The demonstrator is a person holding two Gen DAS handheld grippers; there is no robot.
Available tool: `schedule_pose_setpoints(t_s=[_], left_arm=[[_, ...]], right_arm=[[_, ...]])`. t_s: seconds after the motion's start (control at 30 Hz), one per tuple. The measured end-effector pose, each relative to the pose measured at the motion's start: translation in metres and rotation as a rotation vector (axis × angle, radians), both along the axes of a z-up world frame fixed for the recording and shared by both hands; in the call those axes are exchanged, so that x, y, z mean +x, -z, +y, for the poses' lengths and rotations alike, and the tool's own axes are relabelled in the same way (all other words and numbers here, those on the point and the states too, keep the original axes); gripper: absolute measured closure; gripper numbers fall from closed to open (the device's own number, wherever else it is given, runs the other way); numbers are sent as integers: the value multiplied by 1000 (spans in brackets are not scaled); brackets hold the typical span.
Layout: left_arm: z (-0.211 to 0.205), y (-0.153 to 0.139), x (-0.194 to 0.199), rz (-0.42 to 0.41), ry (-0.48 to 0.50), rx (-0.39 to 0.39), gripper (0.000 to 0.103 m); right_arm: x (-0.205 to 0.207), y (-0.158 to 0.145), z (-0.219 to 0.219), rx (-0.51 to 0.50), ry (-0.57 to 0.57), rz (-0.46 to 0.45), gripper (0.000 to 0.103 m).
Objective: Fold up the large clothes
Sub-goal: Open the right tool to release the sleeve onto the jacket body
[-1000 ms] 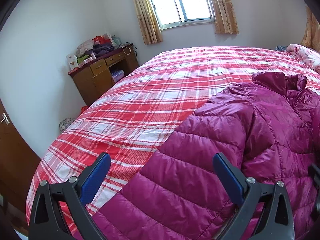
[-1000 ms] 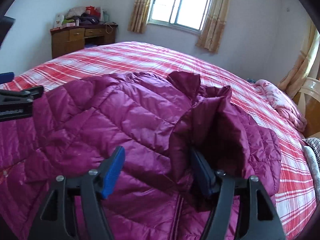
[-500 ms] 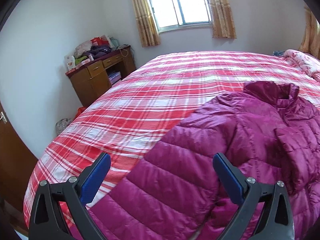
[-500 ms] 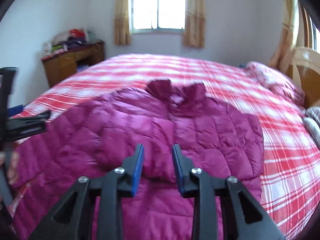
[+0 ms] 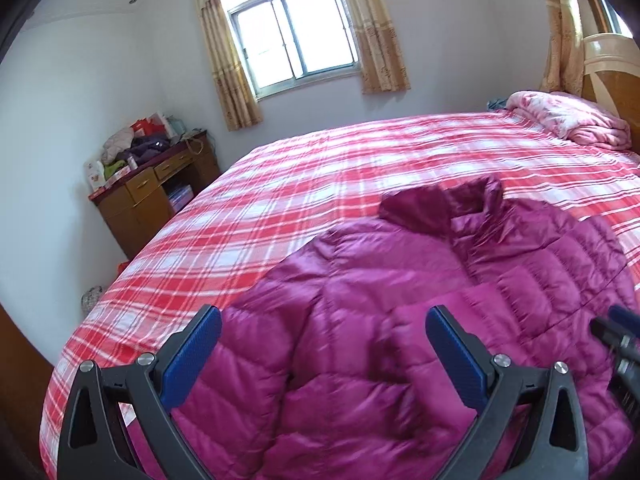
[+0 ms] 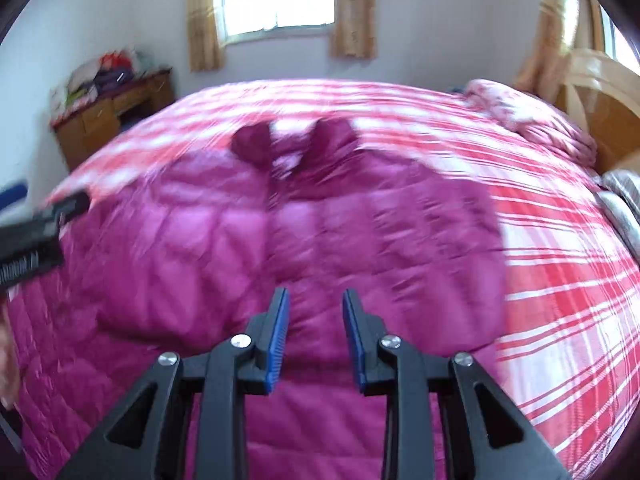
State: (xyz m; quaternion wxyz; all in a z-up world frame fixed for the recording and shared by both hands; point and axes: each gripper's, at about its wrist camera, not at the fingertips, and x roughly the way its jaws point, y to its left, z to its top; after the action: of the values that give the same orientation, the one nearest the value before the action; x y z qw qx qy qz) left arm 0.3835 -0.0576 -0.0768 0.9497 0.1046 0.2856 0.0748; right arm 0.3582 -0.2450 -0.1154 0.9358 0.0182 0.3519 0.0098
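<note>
The right tool (image 6: 314, 336), black-framed with blue pads, stands with its jaws narrowed to a small gap and nothing between them; a second ago they were spread wide, with a raised flap of the magenta quilted down jacket (image 6: 248, 248) against the right pad. That flap now lies flat on the jacket's front. The left tool (image 5: 322, 354) stays spread wide and released, gripping nothing, hovering above the jacket's near left part. In its view the jacket has slid from the right edge towards the middle, so the dark collar (image 5: 436, 208) and both shoulders now show. The jacket lies spread on the red-and-white plaid bedspread (image 5: 304, 200), front side up, collar pointing towards the curtained window (image 5: 292, 36); a sleeve is folded across the chest. The right view is blurred. Since a second ago it has swung level, so the collar sits near the centre instead of tilted. Beyond lie a pink floral quilt (image 5: 568, 118) by the wooden headboard (image 5: 608, 68), and a brown wooden desk (image 5: 148, 196) piled with clothes against the left wall.
</note>
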Motion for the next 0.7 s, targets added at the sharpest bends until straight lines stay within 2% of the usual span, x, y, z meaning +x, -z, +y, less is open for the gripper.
schedule_pose_setpoints(t_s=[0.07,0.13,0.2,0.27,0.4,0.53,0.7], left_arm=[[-23,8,13,7,28,47,1],[-40,26,27,6,-29,165,1],[-45,47,44,55,-63,235,1],[-39,68,56,116,-98,252,1],[-24,90,66,171,-108,201,1],[-13,95,74,214,-93,133,1],[1,100,82,240,-87,37,1]], right_arm=[[14,-5,-28,12,91,-16,73],[32,-6,-53,35,157,-28,76],[45,-6,-68,47,178,-39,76],[54,-1,-78,47,166,-31,76],[73,19,-82,48,119,39,76],[84,43,-89,68,117,99,77],[86,50,-95,101,118,124,78]])
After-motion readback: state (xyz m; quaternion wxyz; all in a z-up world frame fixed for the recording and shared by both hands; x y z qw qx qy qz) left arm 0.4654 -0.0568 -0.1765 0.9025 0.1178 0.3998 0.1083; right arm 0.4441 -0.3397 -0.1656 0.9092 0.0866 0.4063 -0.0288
